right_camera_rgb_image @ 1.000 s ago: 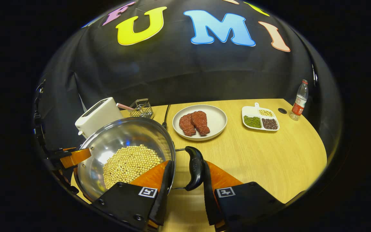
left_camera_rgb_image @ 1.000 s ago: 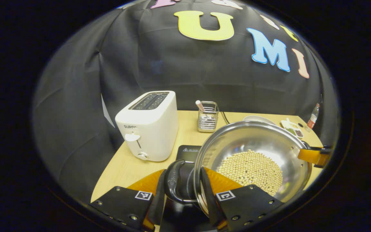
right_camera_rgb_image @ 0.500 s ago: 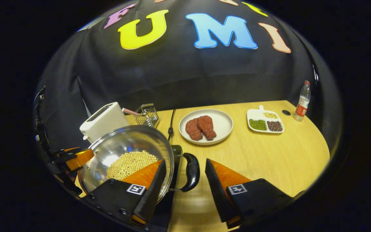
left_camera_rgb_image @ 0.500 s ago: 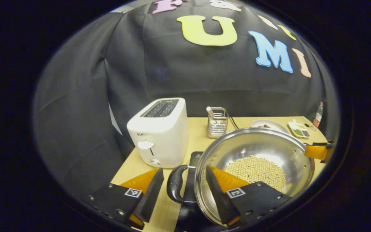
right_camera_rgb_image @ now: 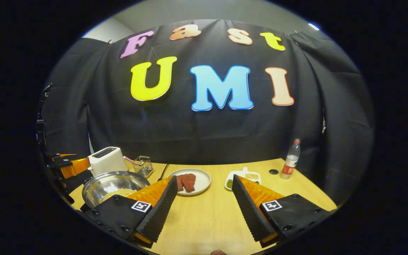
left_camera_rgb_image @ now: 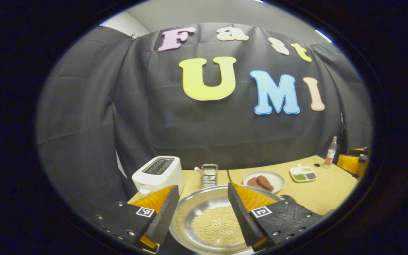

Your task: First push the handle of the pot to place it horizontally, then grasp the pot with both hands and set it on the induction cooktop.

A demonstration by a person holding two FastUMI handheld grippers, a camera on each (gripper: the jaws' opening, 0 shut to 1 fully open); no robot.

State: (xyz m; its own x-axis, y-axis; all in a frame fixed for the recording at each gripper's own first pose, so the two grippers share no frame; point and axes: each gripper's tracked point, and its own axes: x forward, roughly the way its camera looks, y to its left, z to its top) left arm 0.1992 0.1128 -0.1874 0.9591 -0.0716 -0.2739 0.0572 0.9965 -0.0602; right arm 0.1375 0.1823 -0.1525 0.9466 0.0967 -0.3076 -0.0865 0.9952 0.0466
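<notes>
Both grippers hang above the table [right_camera_rgb_image: 211, 216] with fingers spread wide, gripping nothing: left gripper [left_camera_rgb_image: 203, 214], right gripper [right_camera_rgb_image: 204, 209]. The pot [left_camera_rgb_image: 204, 219] of beans sits near the toaster [left_camera_rgb_image: 158, 173], at the table's left.

No legible text on toaster [left_camera_rgb_image: 158, 173] or bottle [right_camera_rgb_image: 290, 159]: label too small to make out. Square black-and-white coded markers on both grippers, left [left_camera_rgb_image: 199, 212] and right [right_camera_rgb_image: 204, 209], carrying no letters or numbers.
</notes>
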